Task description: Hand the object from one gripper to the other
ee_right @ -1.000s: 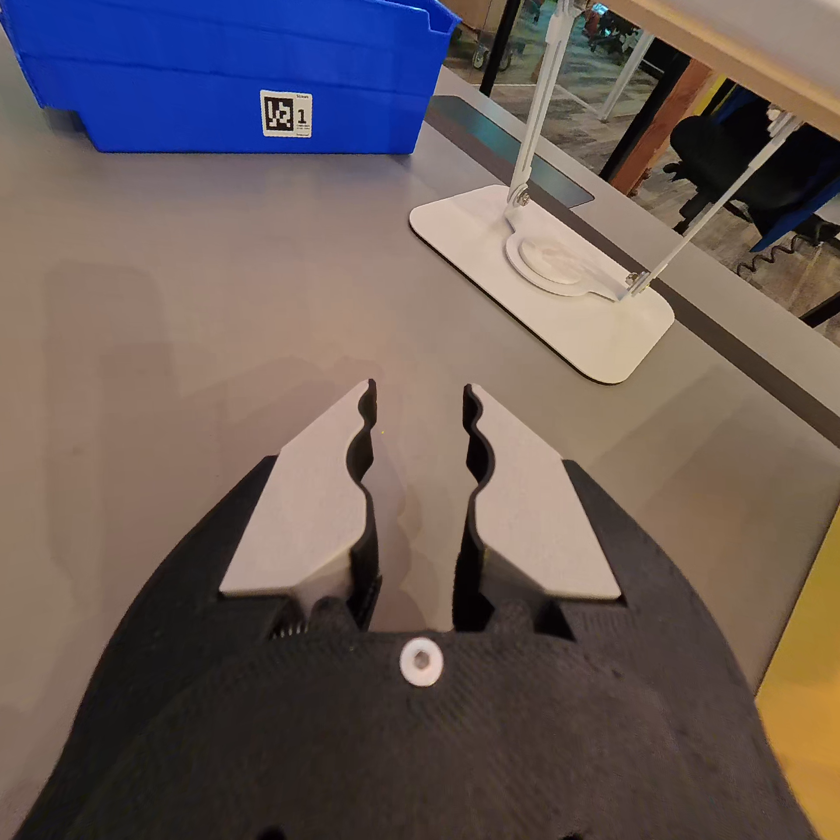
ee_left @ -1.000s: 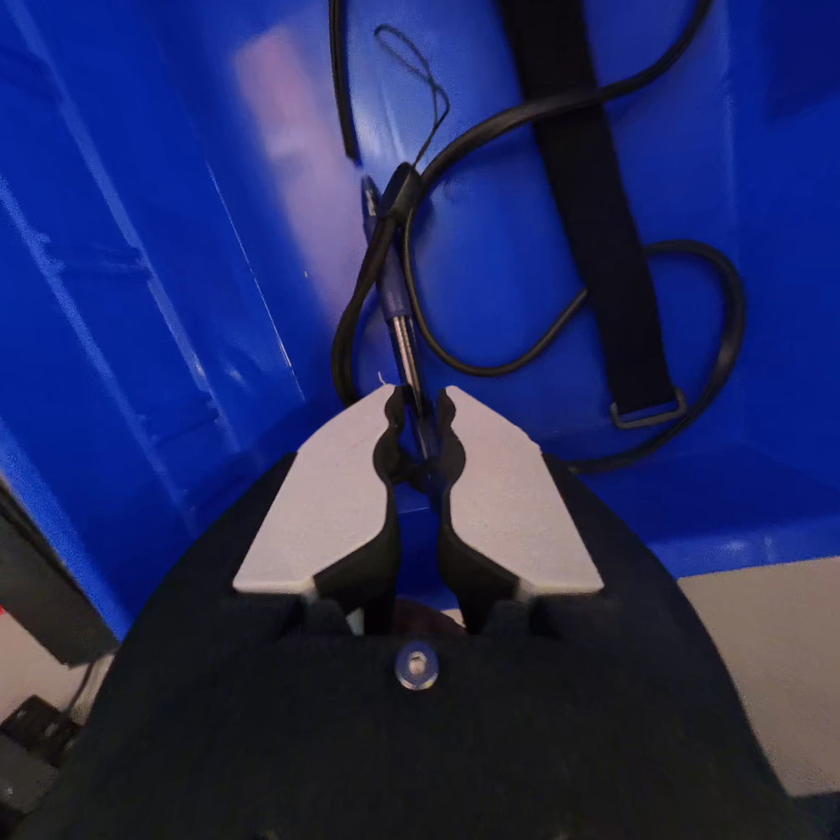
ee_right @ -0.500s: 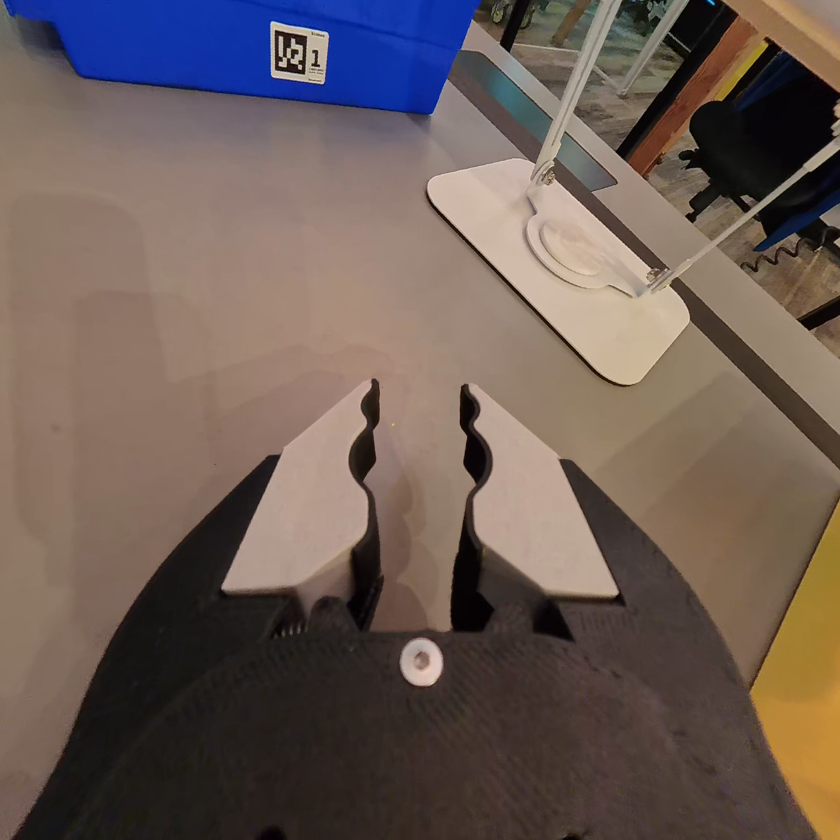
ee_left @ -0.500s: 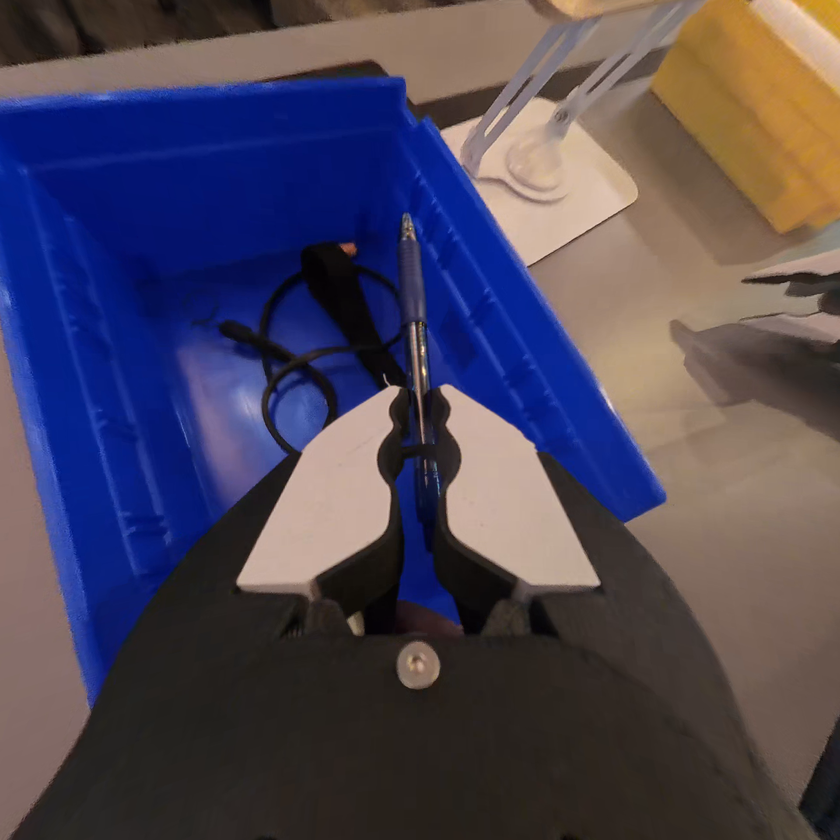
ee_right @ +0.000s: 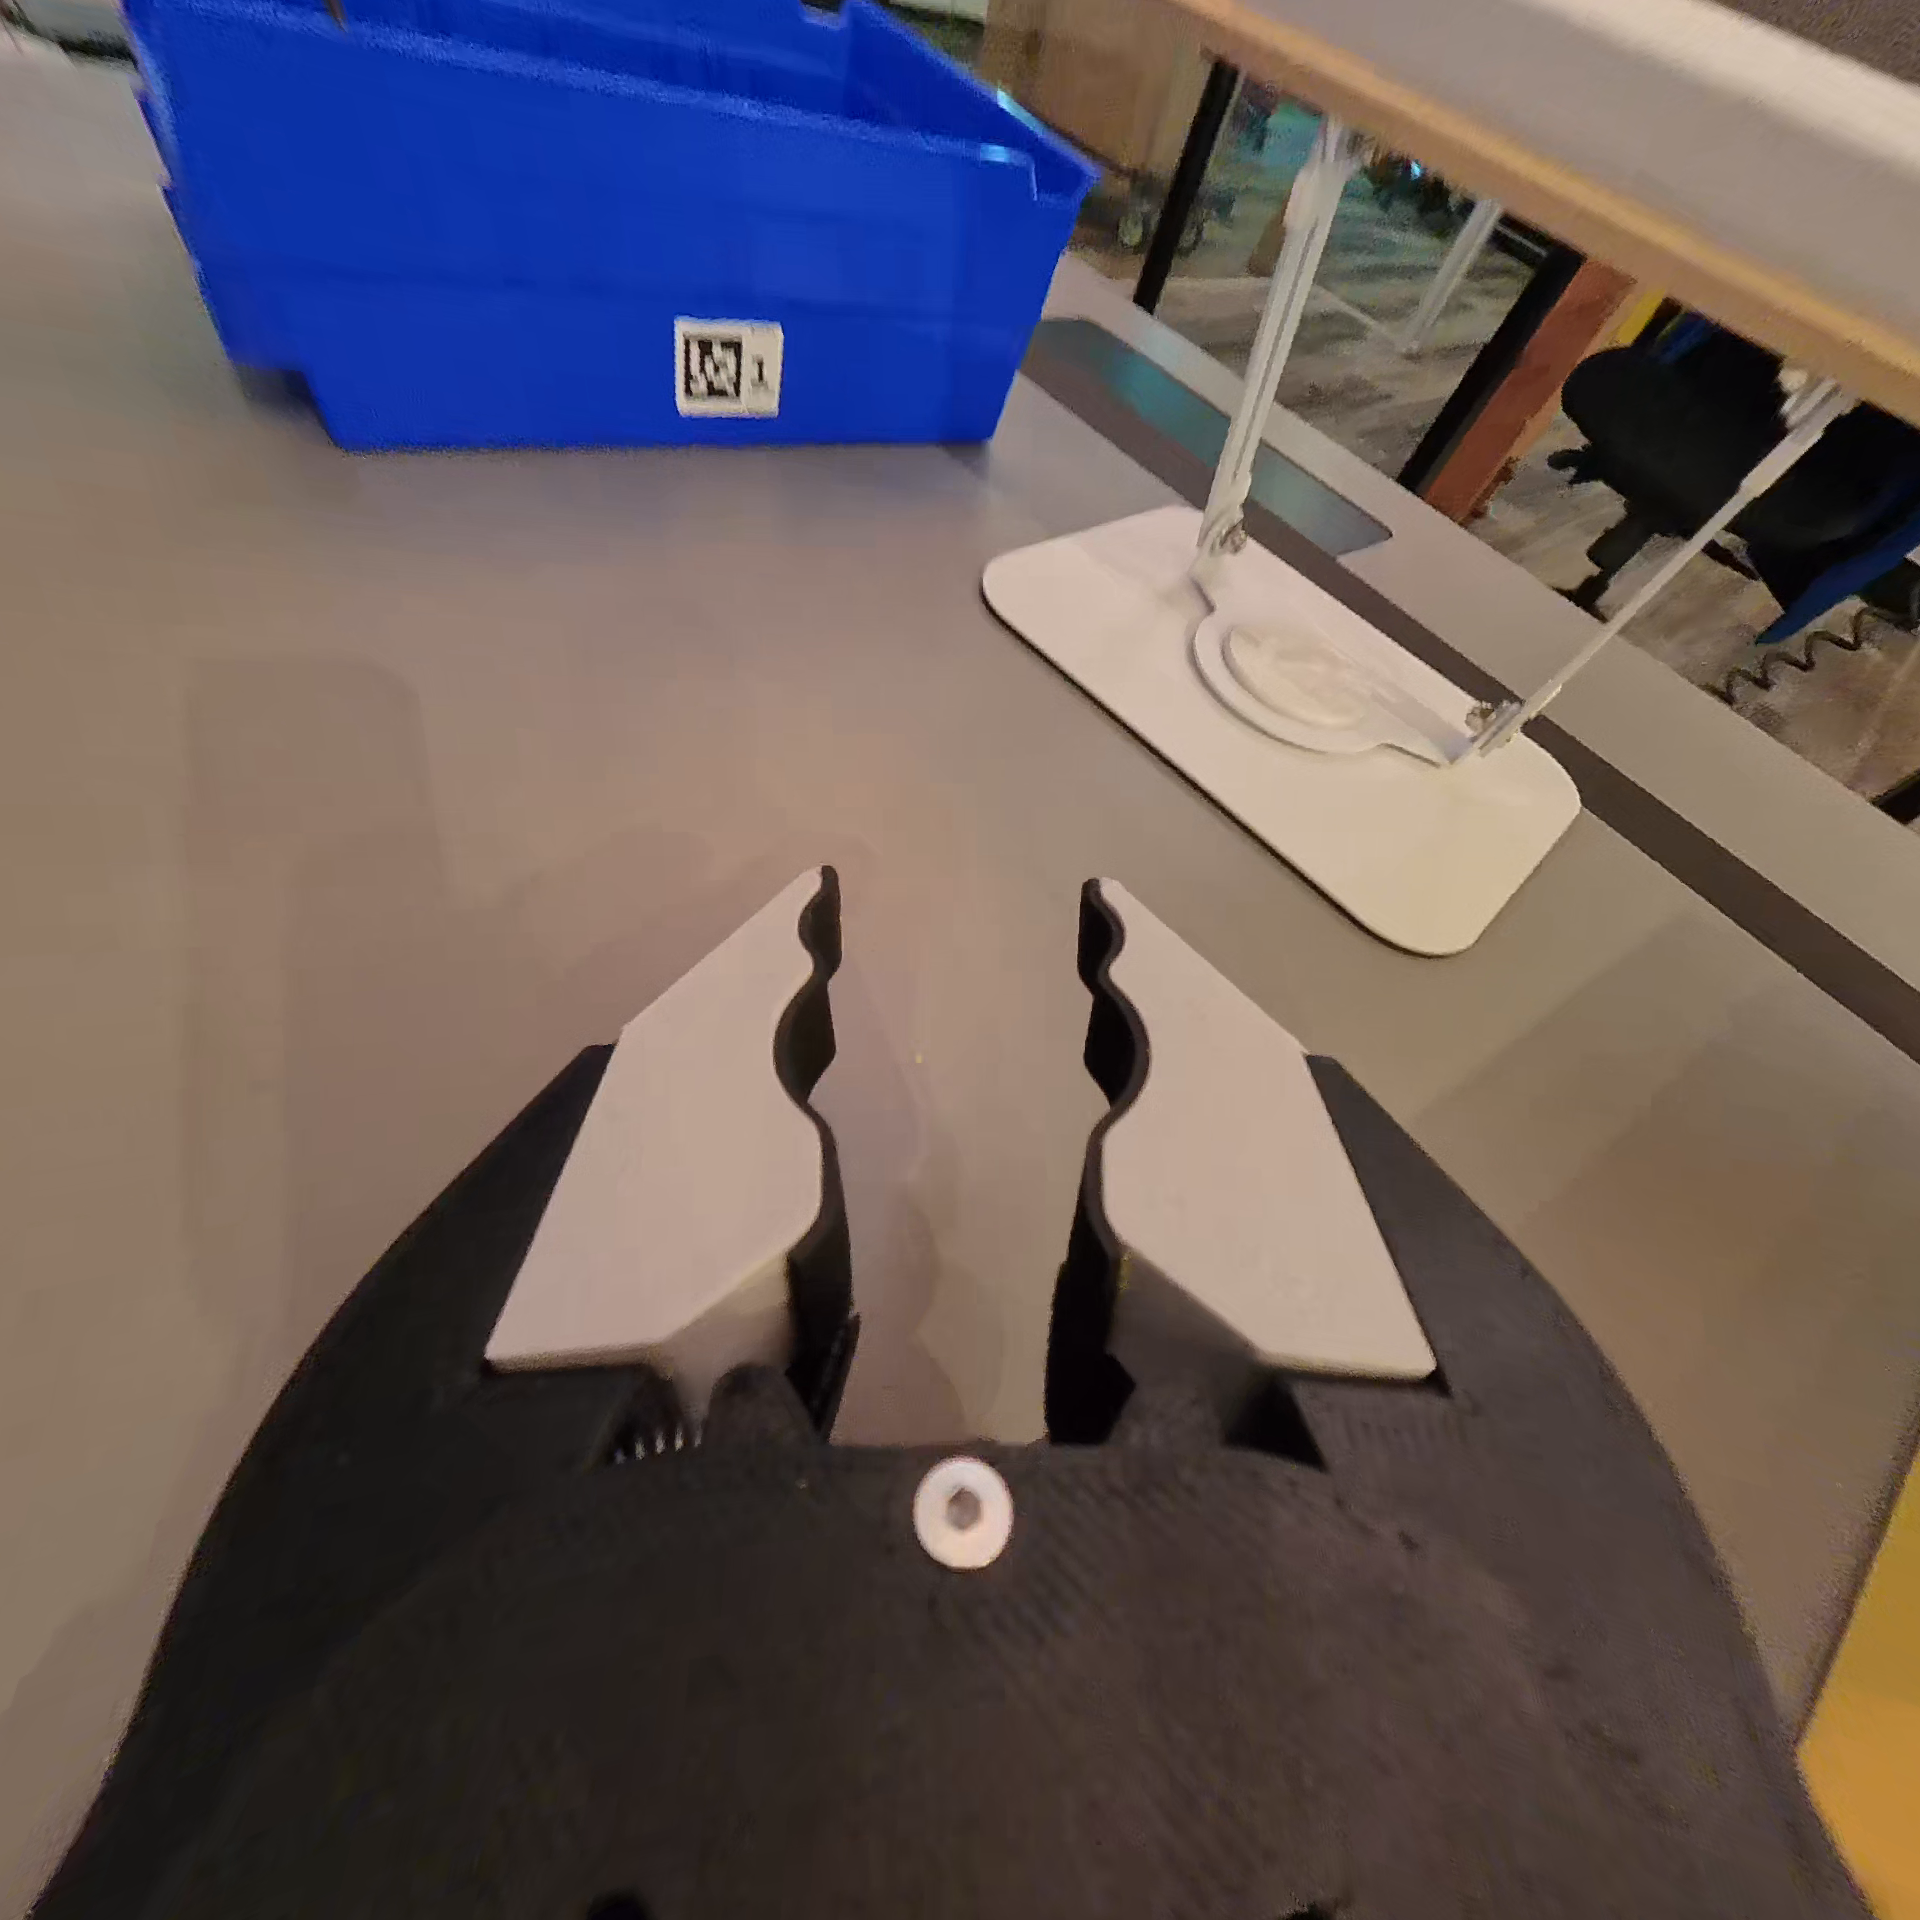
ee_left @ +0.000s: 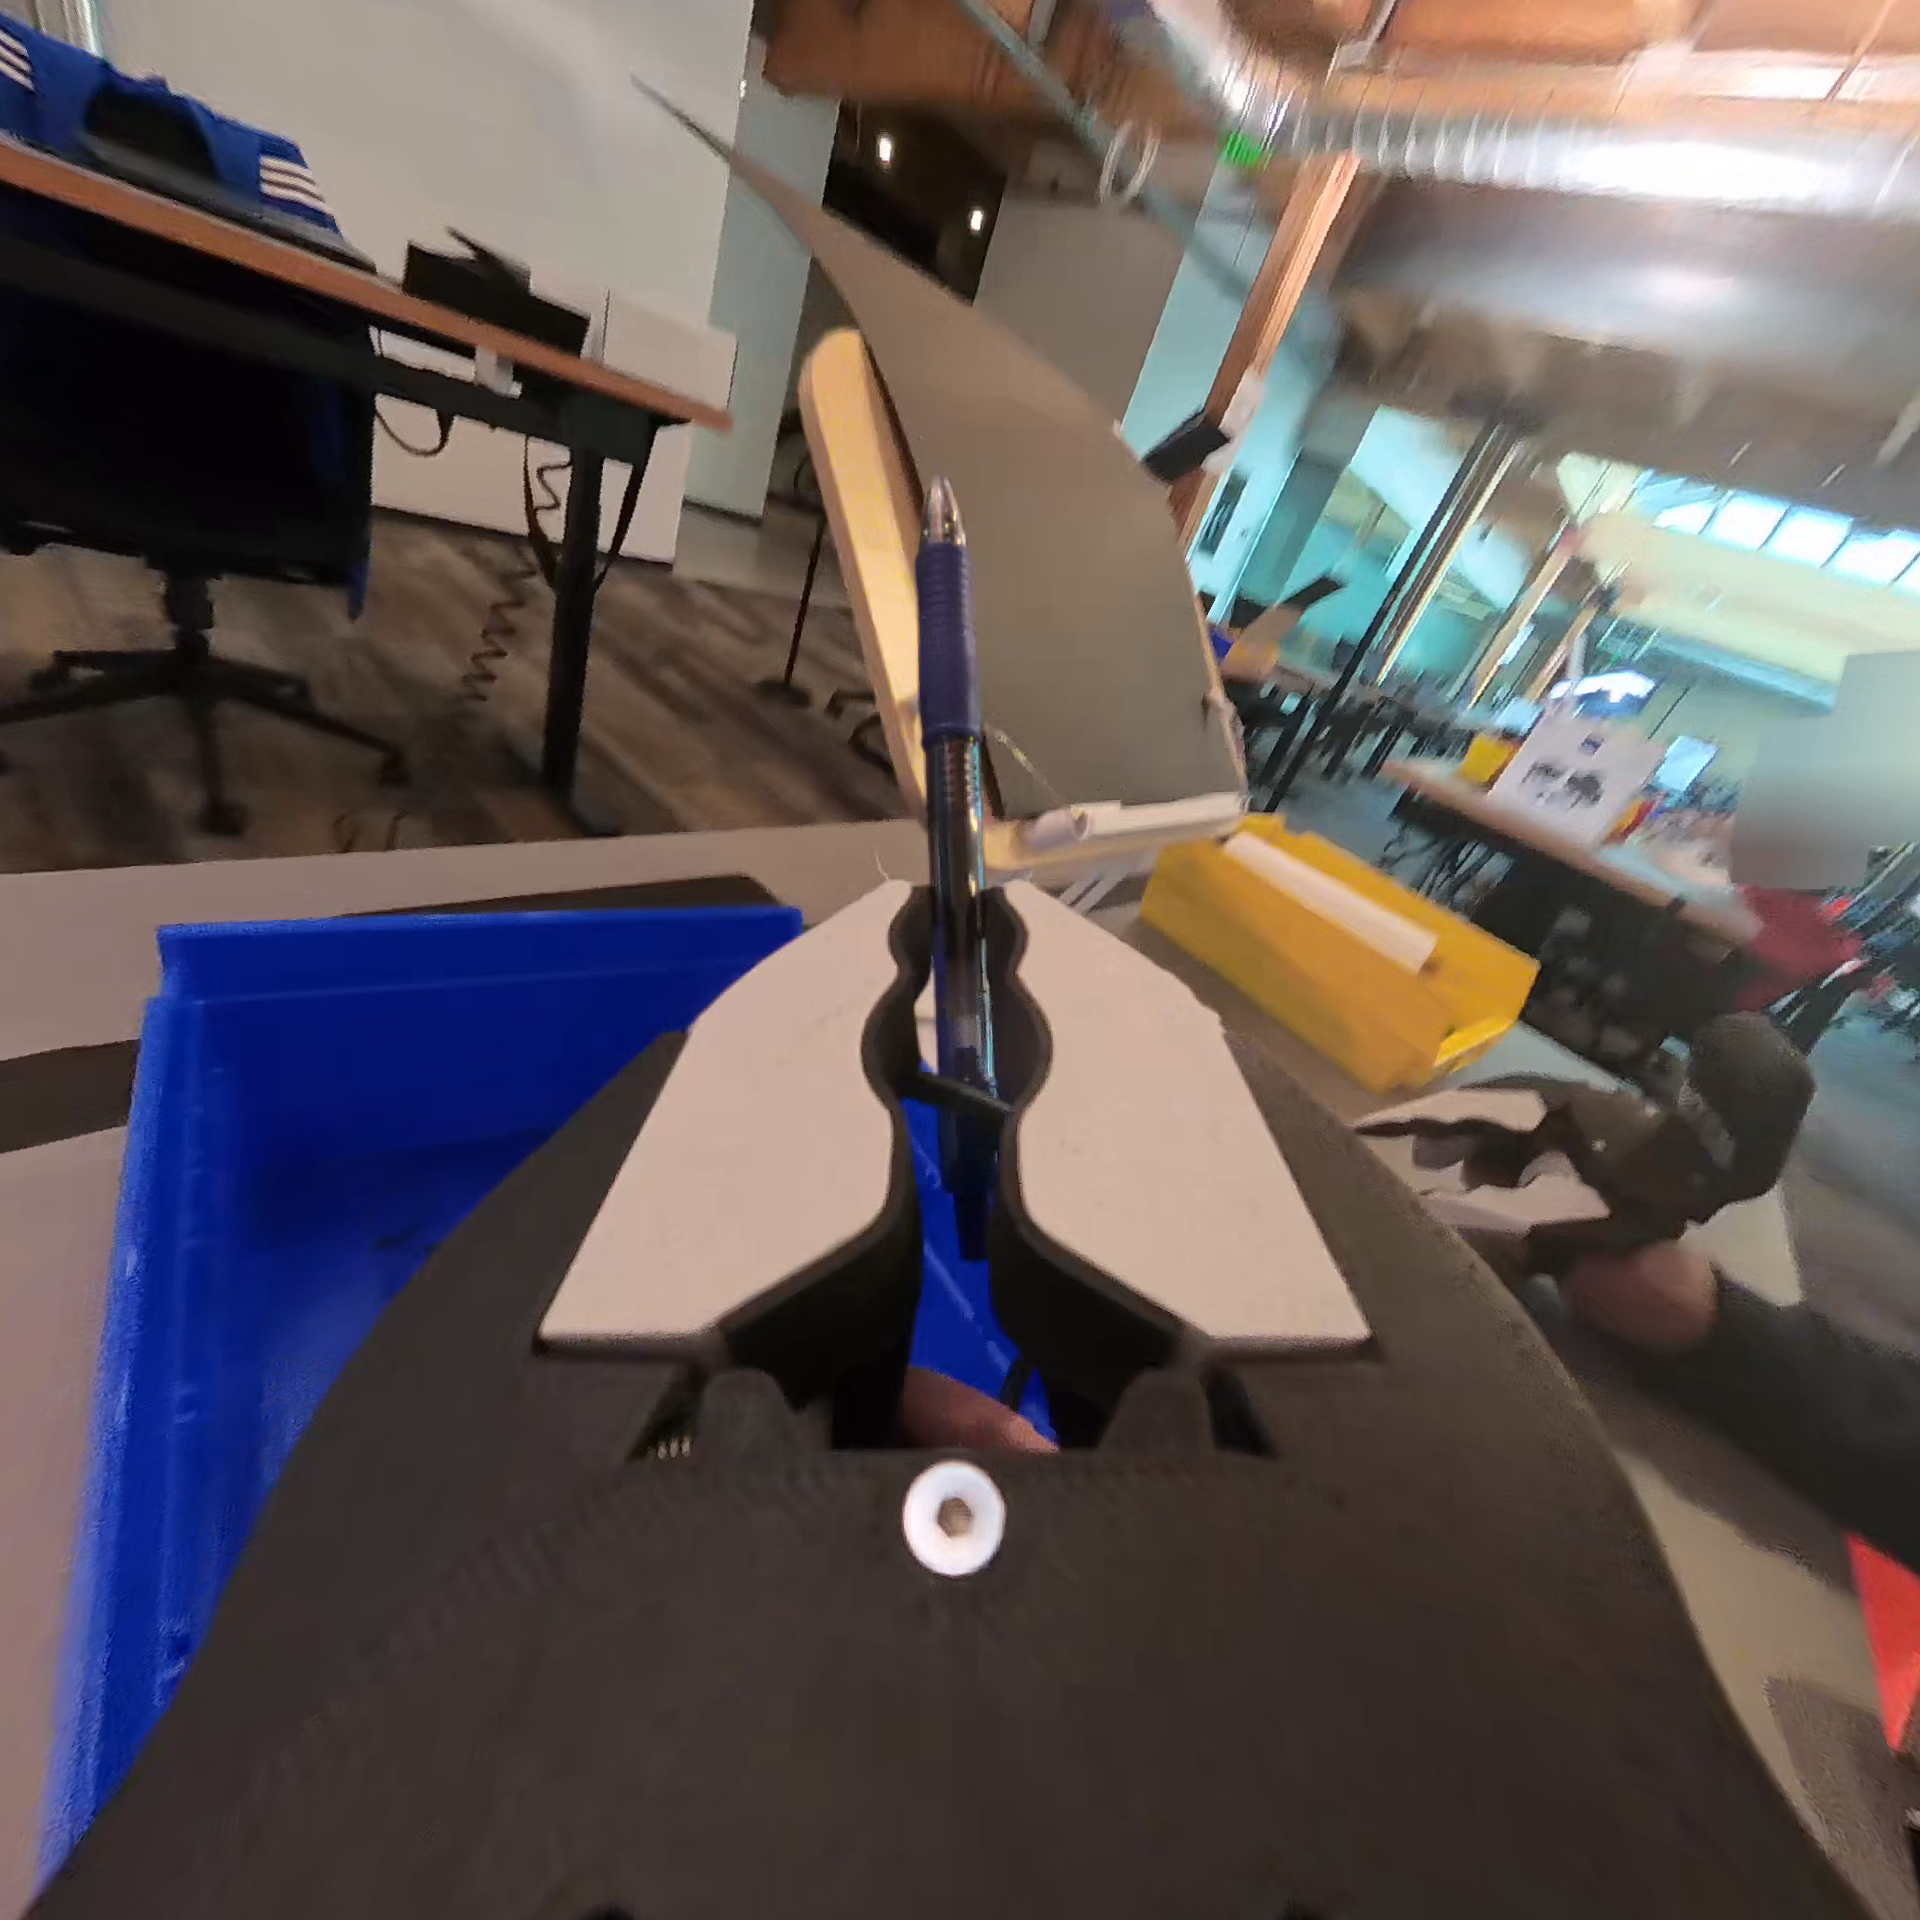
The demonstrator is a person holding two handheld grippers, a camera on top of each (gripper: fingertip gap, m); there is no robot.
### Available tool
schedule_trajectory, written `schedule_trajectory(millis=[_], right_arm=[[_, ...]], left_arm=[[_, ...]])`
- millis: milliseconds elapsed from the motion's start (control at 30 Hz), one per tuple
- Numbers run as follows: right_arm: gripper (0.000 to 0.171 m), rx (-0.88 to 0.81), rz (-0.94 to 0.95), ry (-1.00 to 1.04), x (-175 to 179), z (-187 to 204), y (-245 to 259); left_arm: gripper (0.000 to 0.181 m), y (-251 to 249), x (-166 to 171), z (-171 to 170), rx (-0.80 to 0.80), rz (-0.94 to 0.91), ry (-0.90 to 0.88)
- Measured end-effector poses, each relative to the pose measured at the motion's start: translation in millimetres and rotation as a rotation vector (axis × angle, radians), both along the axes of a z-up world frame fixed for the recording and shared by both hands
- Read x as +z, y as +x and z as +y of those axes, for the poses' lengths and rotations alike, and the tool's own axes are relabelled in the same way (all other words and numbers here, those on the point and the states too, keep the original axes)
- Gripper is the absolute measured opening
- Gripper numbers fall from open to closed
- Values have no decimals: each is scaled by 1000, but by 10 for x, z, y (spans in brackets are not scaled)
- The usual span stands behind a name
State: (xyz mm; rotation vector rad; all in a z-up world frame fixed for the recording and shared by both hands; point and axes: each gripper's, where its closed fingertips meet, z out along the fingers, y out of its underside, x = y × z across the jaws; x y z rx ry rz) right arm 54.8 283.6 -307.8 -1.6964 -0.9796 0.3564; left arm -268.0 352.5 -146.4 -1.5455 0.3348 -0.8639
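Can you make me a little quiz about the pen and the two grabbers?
1. True or false: the left gripper is shut on the blue pen.
2. Which way does the pen's tip point? A) down into the blue bin B) up and away from the gripper C) sideways at the yellow box
3. Fill in: the right gripper hovers over the grey table with its jaws ____ and nothing between them.

Key: 1 true. 2 B. 3 open.
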Motion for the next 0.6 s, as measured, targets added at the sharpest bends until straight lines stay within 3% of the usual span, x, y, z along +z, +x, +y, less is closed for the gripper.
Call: schedule_trajectory(millis=[133, 267, 433, 600], right_arm=[[43, 19, 1, 19, 108, -13, -75], [43, 60, 42, 10, 218, -66, -201], [42, 165, 288, -12, 816, -166, -461], [48, 336, 621, -141, 1484, -218, -793]], left_arm=[[10, -241, 389, -22, 30, -288, 148], [10, -294, 491, 20, 71, -296, 193], [10, 290, 511, -245, -43, -89, 258], [10, 1092, 441, -672, -259, -166, 260]])
